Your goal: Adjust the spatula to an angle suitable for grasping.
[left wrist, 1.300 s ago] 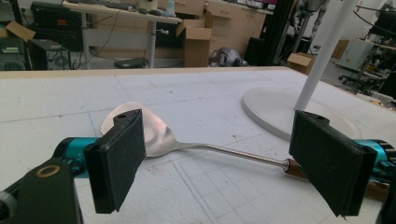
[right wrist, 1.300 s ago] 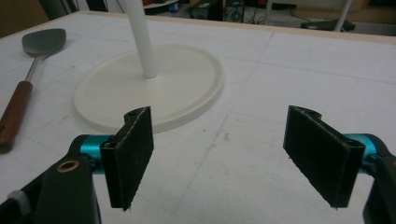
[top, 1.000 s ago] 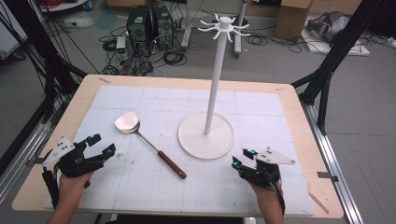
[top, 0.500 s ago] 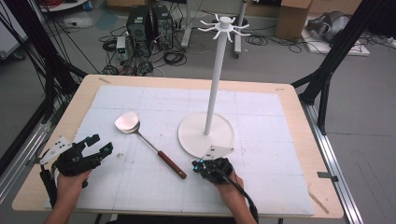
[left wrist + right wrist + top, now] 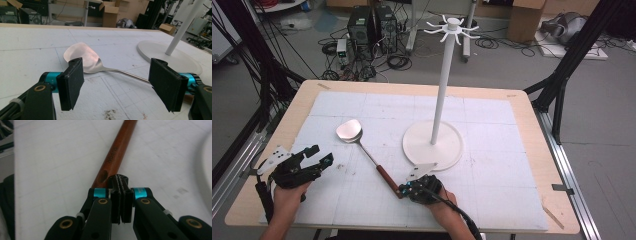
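While the right gripper [image 5: 404,190] sits at the near end of the spatula [image 5: 367,152], its jaws are pressed flat together with nothing between them, having just been closing, and in the right gripper view their tips [image 5: 119,181] lie just beside the hole in the brown wooden handle [image 5: 116,152]; whether they actually touch the wood is hard to tell. The spatula lies flat on the white mat [image 5: 492,130], left of the stand [image 5: 433,145], its steel blade [image 5: 82,58] pointing away from the person. Farther left of the stand, well apart from the spatula, the left gripper [image 5: 314,157] hovers with its jaws spread wide and empty, facing the blade.
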`<state>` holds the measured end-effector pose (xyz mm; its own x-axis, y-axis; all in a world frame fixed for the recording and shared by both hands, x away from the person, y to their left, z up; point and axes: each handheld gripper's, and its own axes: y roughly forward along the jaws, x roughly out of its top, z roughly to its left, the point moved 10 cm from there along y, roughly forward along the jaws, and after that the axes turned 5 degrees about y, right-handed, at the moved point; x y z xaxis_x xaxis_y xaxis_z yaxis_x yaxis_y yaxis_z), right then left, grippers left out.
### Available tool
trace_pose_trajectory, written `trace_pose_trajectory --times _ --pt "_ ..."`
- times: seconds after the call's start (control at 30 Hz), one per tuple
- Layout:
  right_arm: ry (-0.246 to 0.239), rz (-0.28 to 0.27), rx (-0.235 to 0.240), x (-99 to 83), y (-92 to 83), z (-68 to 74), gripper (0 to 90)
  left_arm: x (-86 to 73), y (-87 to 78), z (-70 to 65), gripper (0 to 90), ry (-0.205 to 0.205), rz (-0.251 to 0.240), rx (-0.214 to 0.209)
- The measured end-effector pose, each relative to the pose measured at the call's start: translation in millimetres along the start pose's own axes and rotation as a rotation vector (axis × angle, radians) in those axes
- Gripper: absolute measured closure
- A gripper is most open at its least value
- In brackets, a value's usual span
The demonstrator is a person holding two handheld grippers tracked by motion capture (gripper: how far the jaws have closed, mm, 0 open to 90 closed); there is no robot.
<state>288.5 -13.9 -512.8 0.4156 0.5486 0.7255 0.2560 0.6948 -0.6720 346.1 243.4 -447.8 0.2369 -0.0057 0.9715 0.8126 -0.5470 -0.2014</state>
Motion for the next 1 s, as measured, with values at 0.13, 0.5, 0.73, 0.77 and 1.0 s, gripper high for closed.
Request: trace_pose_trajectory --times 0.13,0.5,0.73,0.77,1.0 --pt "-0.021 0.005 0.031 5.7 8.7 11.8 89.1 -0.7 0.7 -0.3 28.6 -0.004 0.003 -0.001" --pt "-0.078 -0.004 0.123 23.1 33.3 44.4 86.1 -4.9 3.2 -2.2 29.1 -0.004 0.032 -0.009" --pt "-0.026 -0.063 0.036 21.5 -1.2 13.5 82.8 -6.6 5.3 -11.5 39.6 -0.008 0.046 -0.047" --pt "-0.026 -0.063 0.036 21.5 -1.2 13.5 82.8 -5.3 6.7 -14.4 39.6 -0.02 0.04 -0.053" --pt "0.075 -0.155 -0.163 -2.2 -61.1 -42.8 56.2 -7.5 15.3 -46.8 49.4 0.018 0.079 -0.16"
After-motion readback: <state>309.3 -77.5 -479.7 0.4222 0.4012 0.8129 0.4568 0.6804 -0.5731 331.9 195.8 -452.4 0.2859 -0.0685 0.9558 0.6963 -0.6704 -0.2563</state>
